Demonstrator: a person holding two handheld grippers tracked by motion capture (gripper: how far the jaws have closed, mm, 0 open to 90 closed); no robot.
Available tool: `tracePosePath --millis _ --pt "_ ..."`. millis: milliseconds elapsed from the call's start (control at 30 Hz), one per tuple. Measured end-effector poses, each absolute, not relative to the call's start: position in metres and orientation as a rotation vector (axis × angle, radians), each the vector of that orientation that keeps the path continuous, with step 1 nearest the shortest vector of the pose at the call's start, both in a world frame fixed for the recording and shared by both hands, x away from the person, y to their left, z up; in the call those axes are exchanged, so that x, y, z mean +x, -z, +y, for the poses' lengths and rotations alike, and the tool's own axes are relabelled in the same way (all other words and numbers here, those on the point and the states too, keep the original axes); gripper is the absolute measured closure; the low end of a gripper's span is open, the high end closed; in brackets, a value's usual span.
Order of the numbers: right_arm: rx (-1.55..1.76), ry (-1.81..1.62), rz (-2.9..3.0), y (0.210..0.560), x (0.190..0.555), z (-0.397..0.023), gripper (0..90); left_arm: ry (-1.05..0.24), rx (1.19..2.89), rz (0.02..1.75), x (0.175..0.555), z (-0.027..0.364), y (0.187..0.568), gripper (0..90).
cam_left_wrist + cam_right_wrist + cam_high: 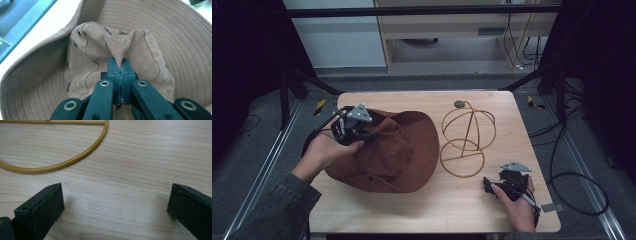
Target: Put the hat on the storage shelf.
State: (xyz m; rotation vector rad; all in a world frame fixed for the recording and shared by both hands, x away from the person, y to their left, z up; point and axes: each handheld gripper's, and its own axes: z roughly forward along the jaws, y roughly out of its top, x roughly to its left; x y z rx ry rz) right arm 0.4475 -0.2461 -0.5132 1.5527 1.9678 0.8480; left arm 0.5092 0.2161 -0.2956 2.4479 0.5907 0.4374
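A brown wide-brimmed hat (397, 150) lies on the left half of the wooden table (452, 200). My left gripper (377, 134) is over its crown, held in a hand from the left. In the left gripper view the hat's crown (100, 50) is bunched up and my left gripper (121, 63) is shut on a pinched fold of that fabric, with the stitched brim (175, 37) spread around it. A gold wire hat stand (467, 137) stands right of the hat. My right gripper (490, 186) rests open near the front right; its base ring (62, 163) lies ahead of my right gripper (115, 200).
A small dark round disc (459, 104) sits at the table's back edge beside the stand. Cables (572, 175) lie on the floor to the right, and a metal rail (272, 155) runs along the left side. A grey tag (553, 207) lies at the table's front right corner.
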Motion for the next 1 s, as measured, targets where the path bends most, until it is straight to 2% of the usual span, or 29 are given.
tracePosePath --millis 600,1000 --pt "1.552 -0.850 1.967 0.513 0.448 -0.246 0.6 -0.496 2.375 0.503 0.482 0.221 0.242 88.9" --pt "1.553 -0.845 1.968 0.513 0.447 -0.246 0.6 -0.514 2.341 0.432 0.483 0.197 0.203 88.9"
